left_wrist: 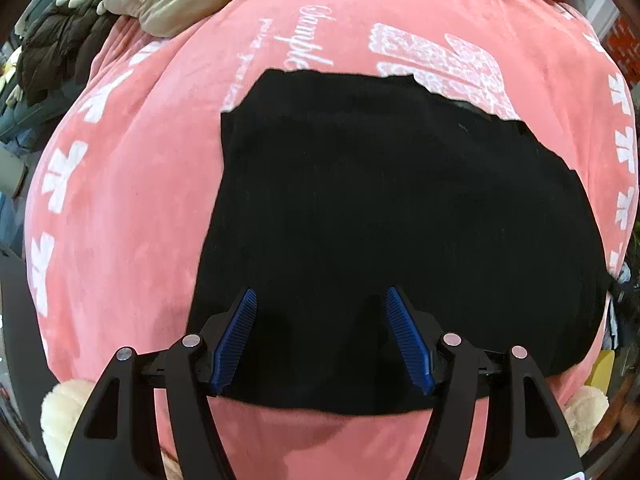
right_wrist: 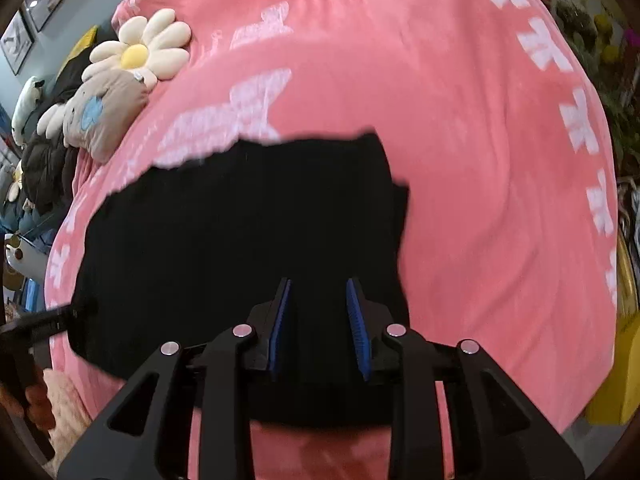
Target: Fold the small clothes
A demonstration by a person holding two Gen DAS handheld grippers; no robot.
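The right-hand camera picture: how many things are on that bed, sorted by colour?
Black: 1, the folded garment
Pink: 1, the blanket under it
Cream with a yellow middle: 1, the flower cushion
Grey-brown with a blue patch: 1, the plush pillow
Total: 4

The heap of dark things at the far left is too blurred to count.

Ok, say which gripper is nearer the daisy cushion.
Left. The left gripper hovers over the black garment's left end, on the daisy cushion's side; the right gripper over its right end.
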